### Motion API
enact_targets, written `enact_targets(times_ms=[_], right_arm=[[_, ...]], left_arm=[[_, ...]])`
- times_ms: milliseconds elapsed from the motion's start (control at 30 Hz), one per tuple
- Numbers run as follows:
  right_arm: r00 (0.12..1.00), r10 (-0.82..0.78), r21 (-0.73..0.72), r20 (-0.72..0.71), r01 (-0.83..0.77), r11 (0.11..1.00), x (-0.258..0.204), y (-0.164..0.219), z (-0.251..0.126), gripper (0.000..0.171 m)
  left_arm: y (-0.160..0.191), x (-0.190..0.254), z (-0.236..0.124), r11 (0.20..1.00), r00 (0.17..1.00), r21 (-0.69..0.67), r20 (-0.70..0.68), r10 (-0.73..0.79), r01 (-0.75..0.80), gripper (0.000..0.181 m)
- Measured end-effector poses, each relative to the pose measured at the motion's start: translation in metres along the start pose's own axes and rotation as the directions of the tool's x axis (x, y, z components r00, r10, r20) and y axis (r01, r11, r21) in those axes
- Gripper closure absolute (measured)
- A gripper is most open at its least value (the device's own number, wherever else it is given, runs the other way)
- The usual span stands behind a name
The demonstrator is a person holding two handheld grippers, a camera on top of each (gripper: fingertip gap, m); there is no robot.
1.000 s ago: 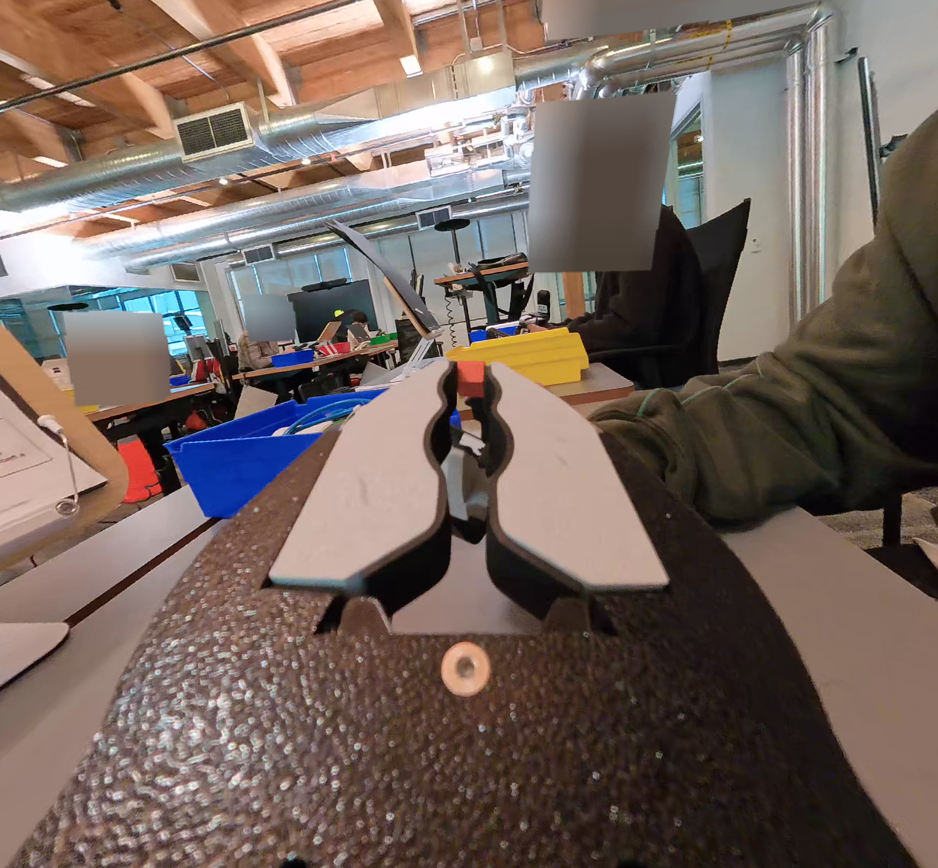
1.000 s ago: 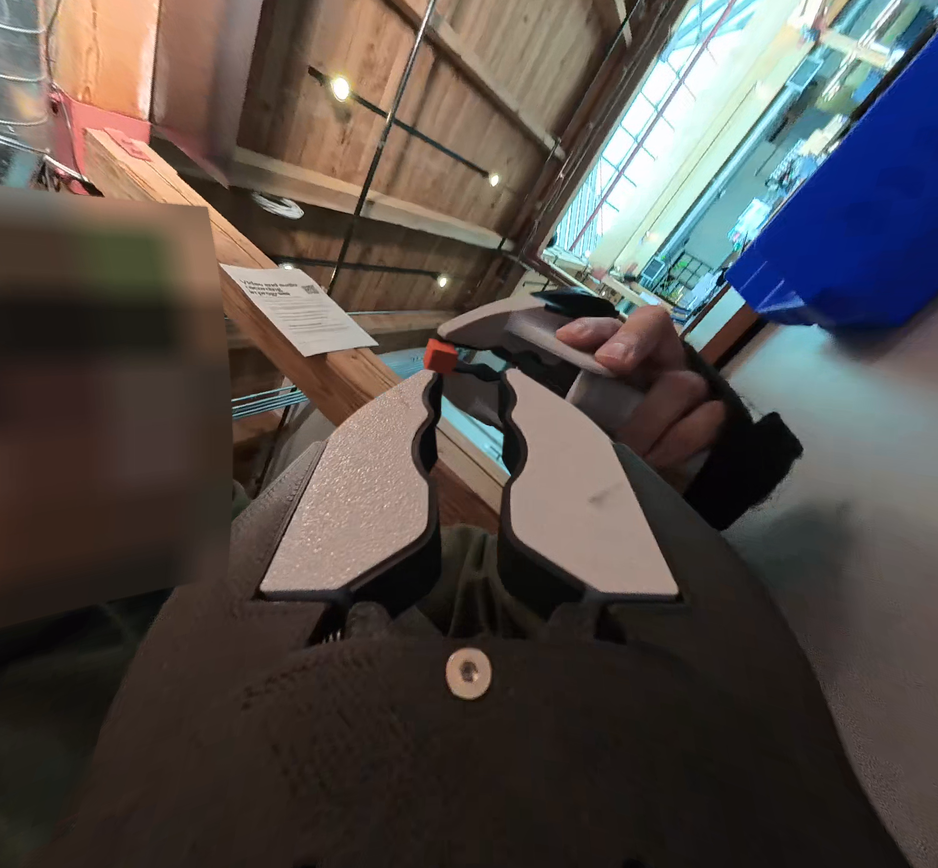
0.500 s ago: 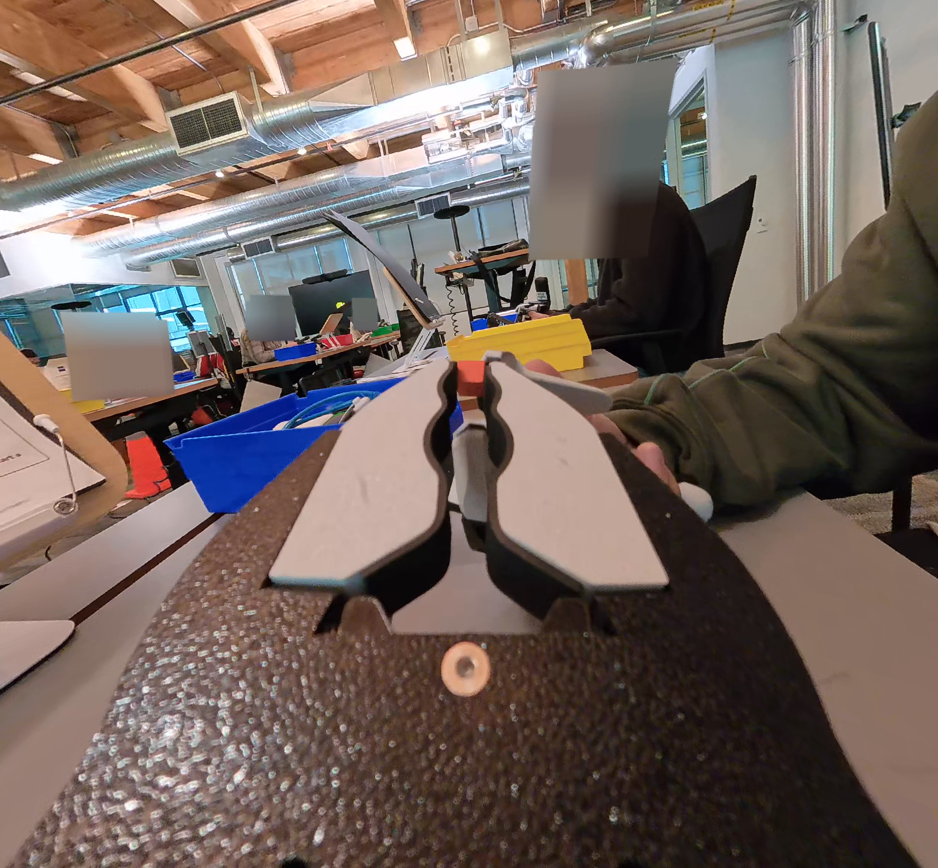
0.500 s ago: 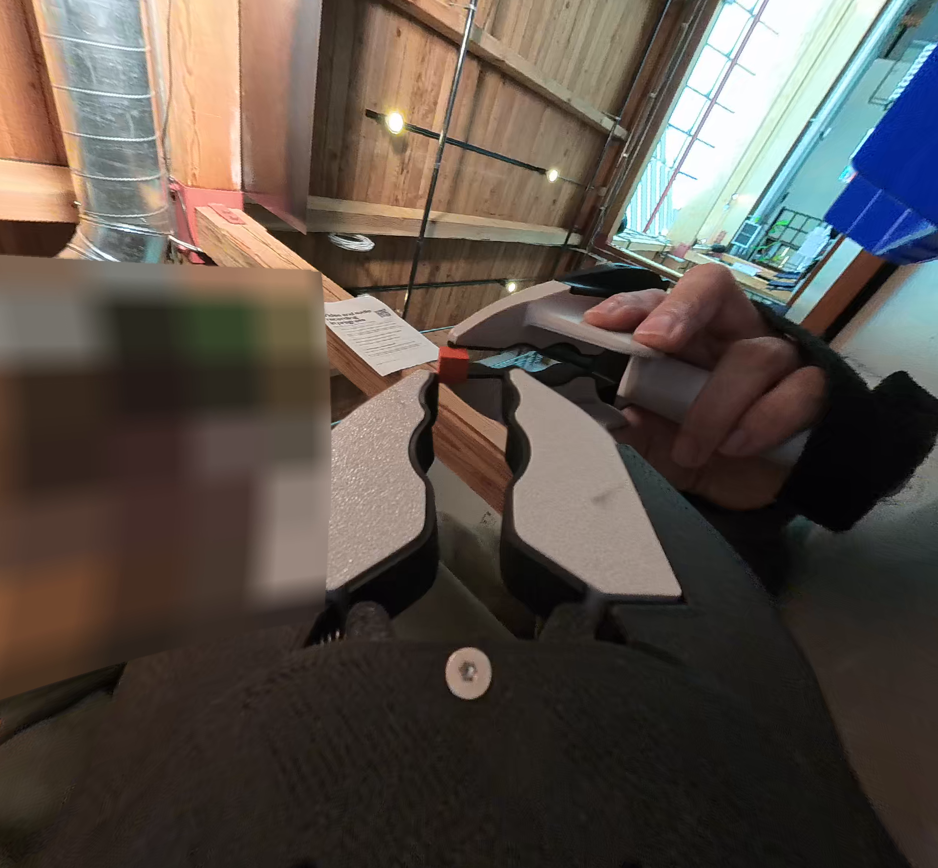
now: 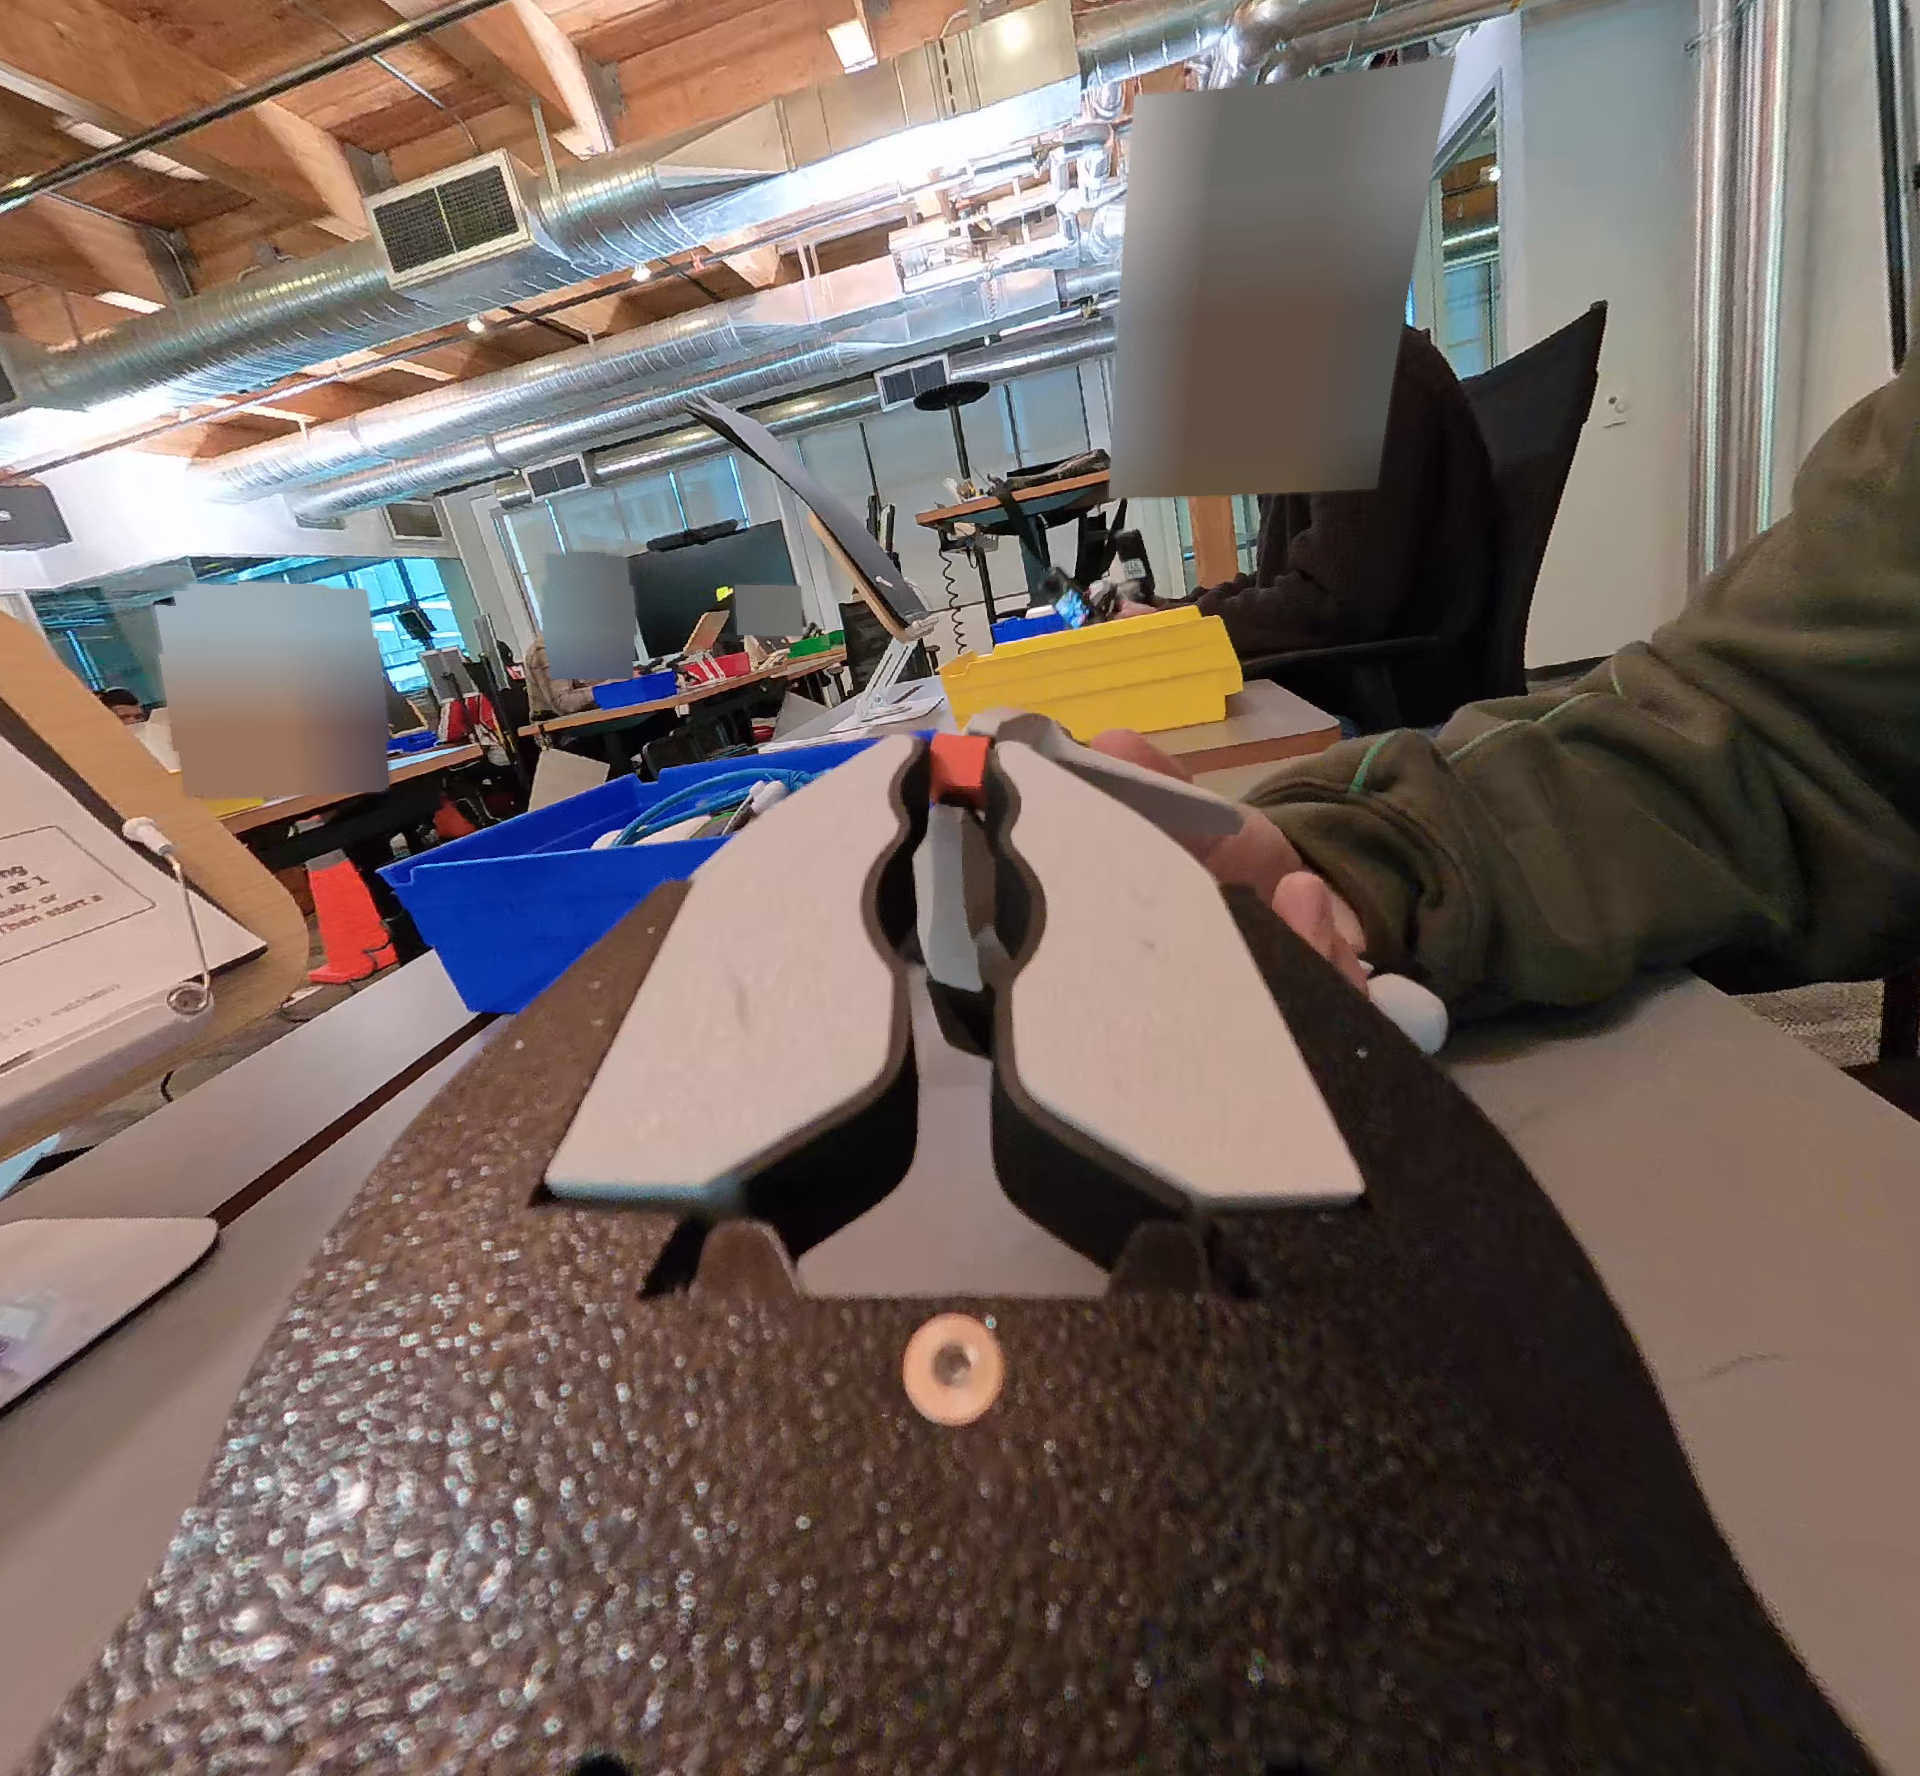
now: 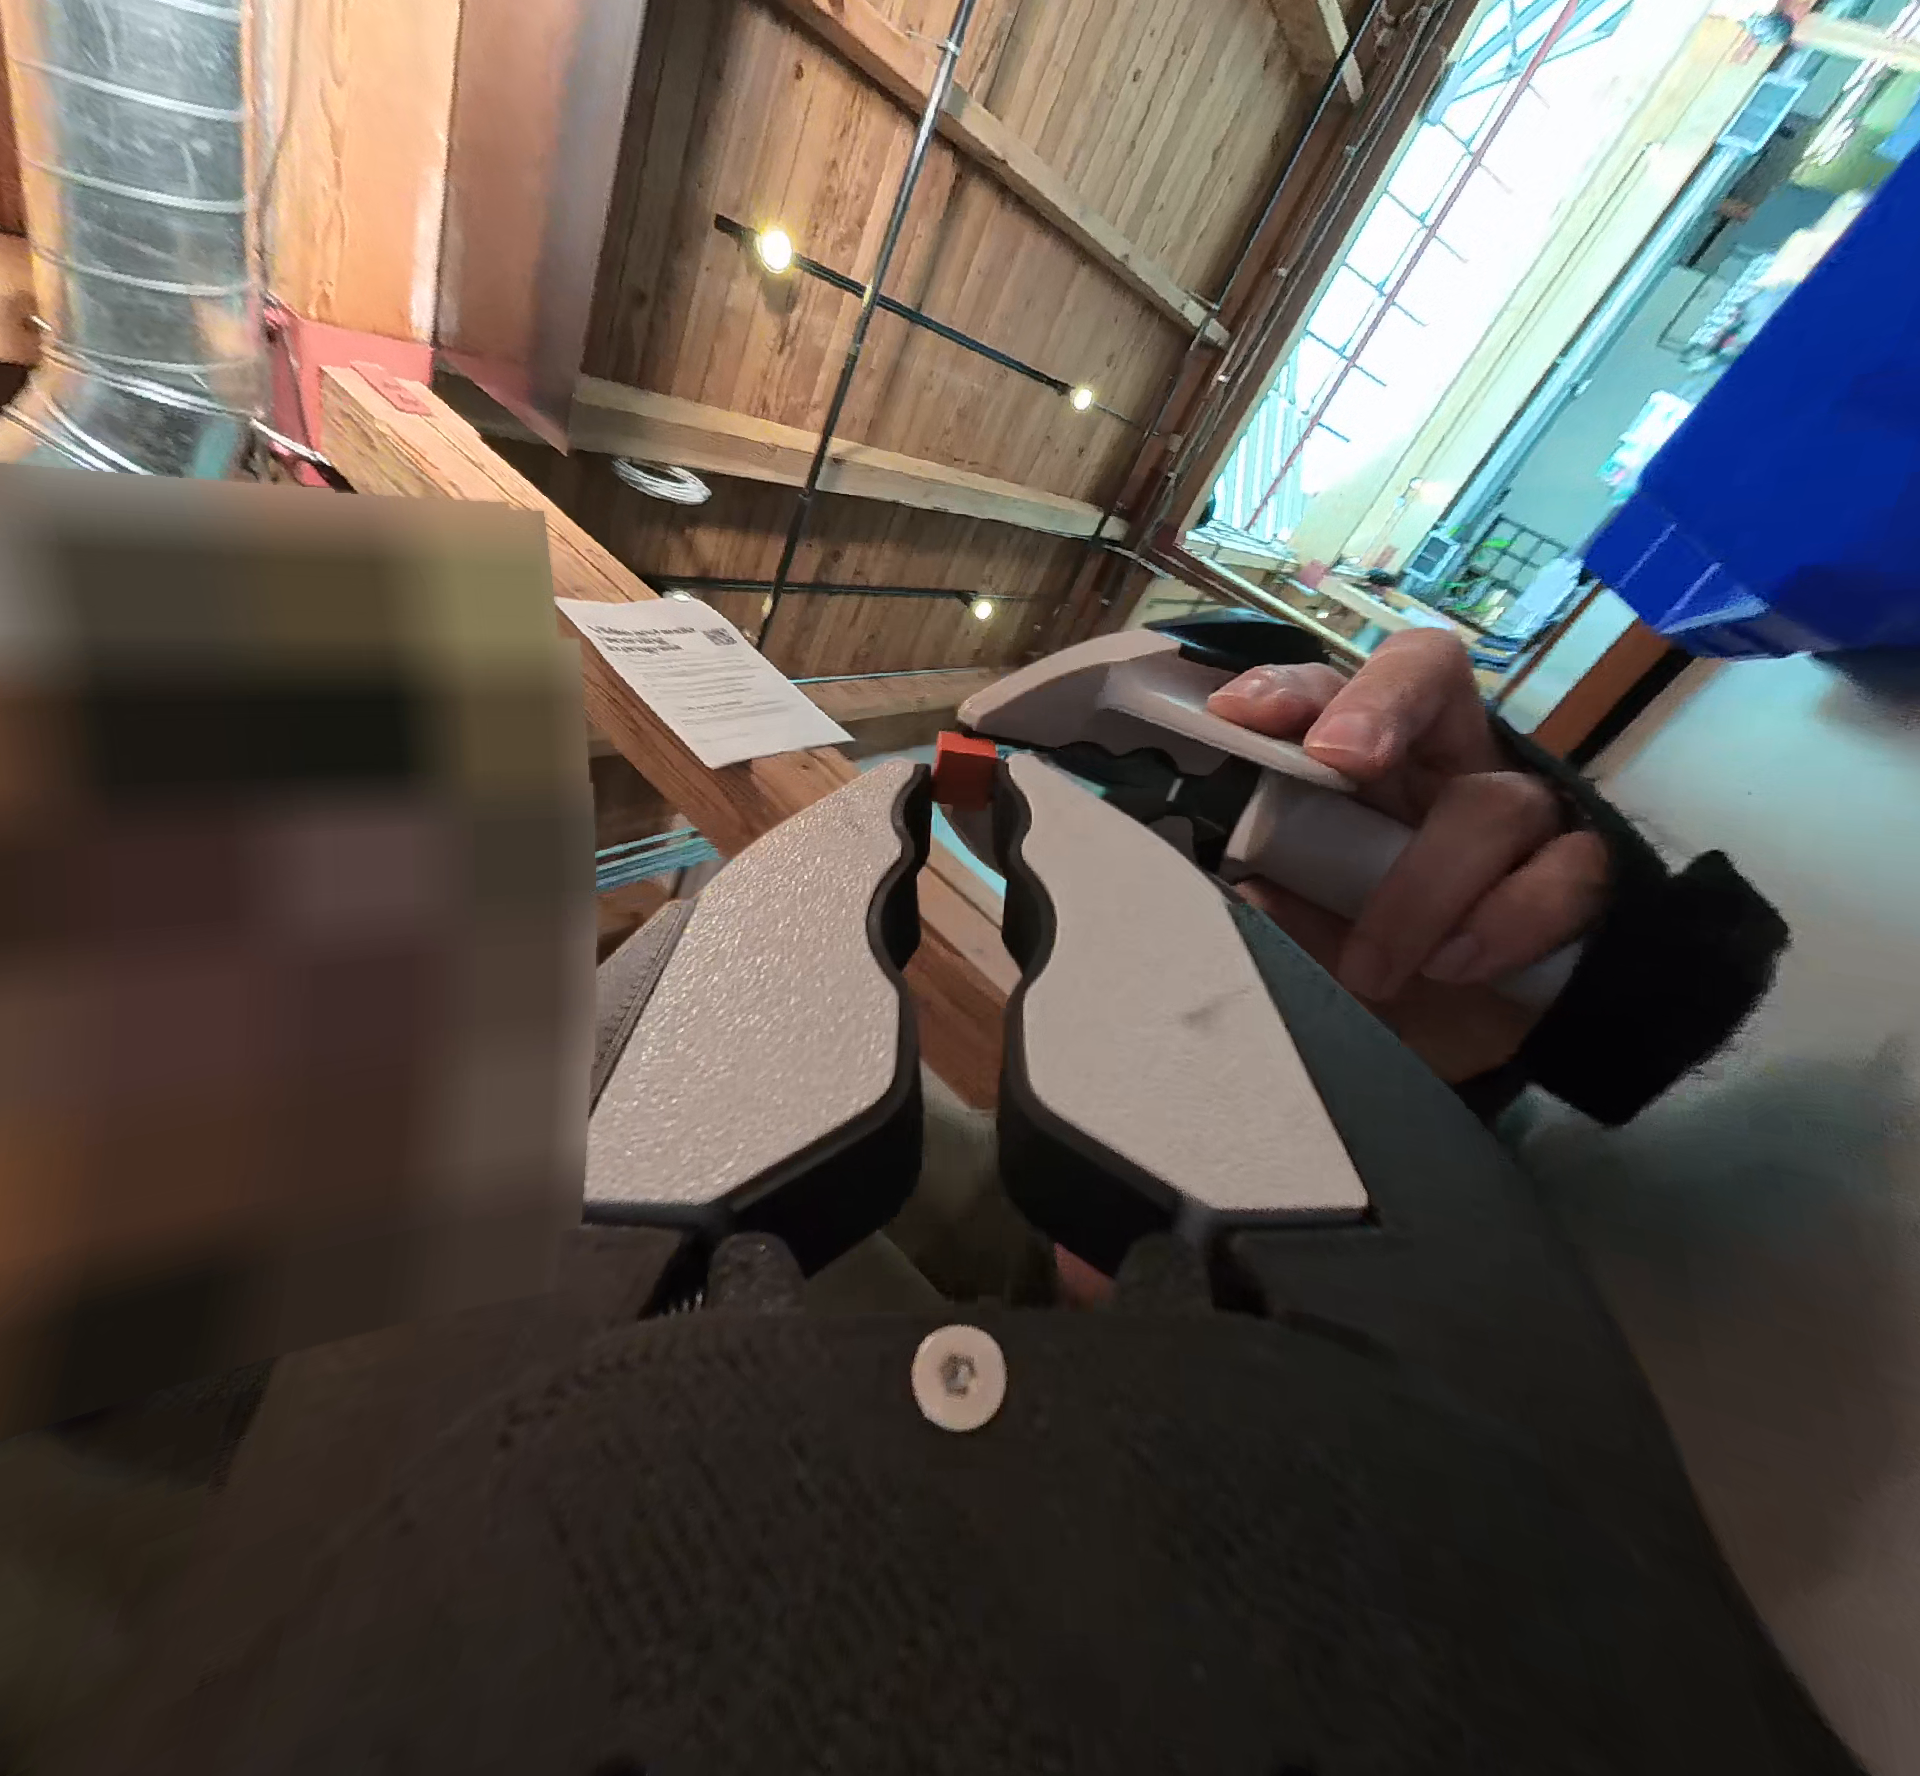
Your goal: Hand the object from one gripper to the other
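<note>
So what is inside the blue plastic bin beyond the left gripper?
In the blue plastic bin, a coiled light-blue cable shows above the rim. The bin wall and the left gripper hide everything deeper.

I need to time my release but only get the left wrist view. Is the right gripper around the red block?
Observer: Yes. In the right wrist view the red block sits between the fingertips of the right gripper.
Operator: Squeezing it?
Observer: Its fingers flank the block closely; I cannot tell whether they press it.
Operator: And my left gripper?
Observer: The left gripper shows beyond, its fingers crosswise to the right one's, a hand on its handle.
</note>
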State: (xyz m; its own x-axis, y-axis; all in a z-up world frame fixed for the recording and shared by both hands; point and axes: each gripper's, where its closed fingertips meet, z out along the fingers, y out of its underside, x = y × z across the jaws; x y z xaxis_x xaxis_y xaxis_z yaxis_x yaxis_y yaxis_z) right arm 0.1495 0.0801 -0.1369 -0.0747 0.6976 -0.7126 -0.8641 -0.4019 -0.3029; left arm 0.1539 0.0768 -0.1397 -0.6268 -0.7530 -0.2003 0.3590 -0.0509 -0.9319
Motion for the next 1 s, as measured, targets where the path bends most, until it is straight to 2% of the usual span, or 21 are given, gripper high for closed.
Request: enact_targets(times_ms=[33, 133, 200, 233, 300, 367, 433, 467, 533, 600, 667, 833, 1000], right_arm=[[0.999, -0.031, -0.009, -0.023, 0.031, 0.999, 0.002, -0.001, -0.001, 0.161], [0.961, -0.225, -0.052, -0.161, 0.219, 0.974, 0.012, -0.009, -0.008, 0.161], [0.837, -0.46, -0.176, -0.298, 0.425, 0.888, 0.025, -0.014, -0.017, 0.161], [0.722, -0.597, -0.273, -0.35, 0.531, 0.802, 0.031, -0.017, -0.022, 0.161], [0.414, -0.831, -0.488, -0.373, 0.674, 0.554, 0.04, -0.025, -0.033, 0.161], [0.086, -0.953, -0.66, -0.292, 0.703, 0.266, 0.041, -0.032, -0.041, 0.161], [-0.197, -0.97, -0.765, -0.141, 0.644, -0.02, 0.04, -0.035, -0.044, 0.161], [-0.312, -0.949, -0.802, -0.05, 0.578, -0.148, 0.042, -0.035, -0.046, 0.161], [-0.477, -0.867, -0.829, 0.147, 0.418, -0.371, 0.048, -0.033, -0.051, 0.161], [-0.55, -0.778, -0.808, 0.304, 0.285, -0.516, 0.056, -0.028, -0.053, 0.161], [-0.562, -0.739, -0.795, 0.372, 0.218, -0.566, 0.062, -0.024, -0.055, 0.161], [-0.567, -0.687, -0.78, 0.454, 0.12, -0.614, 0.067, -0.023, -0.058, 0.161], [-0.552, -0.69, -0.795, 0.469, 0.077, -0.602, 0.072, -0.024, -0.063, 0.161]], left_arm=[[0.002, -0.001, 0.0, 1.0, 1.0, -0.017, 0.01, -0.001, 0.001, 0.172], [0.013, -0.011, -0.002, 0.996, 0.997, -0.086, 0.076, -0.012, 0.019, 0.171], [0.017, -0.02, -0.004, 0.991, 0.989, -0.111, 0.132, -0.06, 0.075, 0.168], [0.021, -0.025, -0.005, 0.984, 0.982, -0.125, 0.157, -0.106, 0.127, 0.164], [0.032, -0.034, -0.008, 0.954, 0.954, -0.164, 0.21, -0.214, 0.25, 0.154], [0.044, -0.035, -0.009, 0.913, 0.927, -0.215, 0.224, -0.3, 0.347, 0.15], [0.056, -0.033, -0.009, 0.868, 0.903, -0.269, 0.233, -0.362, 0.417, 0.15], [0.06, -0.031, -0.009, 0.845, 0.891, -0.295, 0.236, -0.387, 0.446, 0.15], [0.07, -0.027, -0.008, 0.801, 0.869, -0.341, 0.244, -0.43, 0.492, 0.151], [0.076, -0.022, -0.006, 0.767, 0.852, -0.373, 0.244, -0.463, 0.523, 0.152], [0.081, -0.023, -0.006, 0.752, 0.844, -0.384, 0.267, -0.465, 0.536, 0.155], [0.084, -0.023, -0.006, 0.756, 0.857, -0.405, 0.273, -0.437, 0.515, 0.168], [0.089, -0.023, -0.005, 0.754, 0.868, -0.432, 0.291, -0.402, 0.494, 0.167]])
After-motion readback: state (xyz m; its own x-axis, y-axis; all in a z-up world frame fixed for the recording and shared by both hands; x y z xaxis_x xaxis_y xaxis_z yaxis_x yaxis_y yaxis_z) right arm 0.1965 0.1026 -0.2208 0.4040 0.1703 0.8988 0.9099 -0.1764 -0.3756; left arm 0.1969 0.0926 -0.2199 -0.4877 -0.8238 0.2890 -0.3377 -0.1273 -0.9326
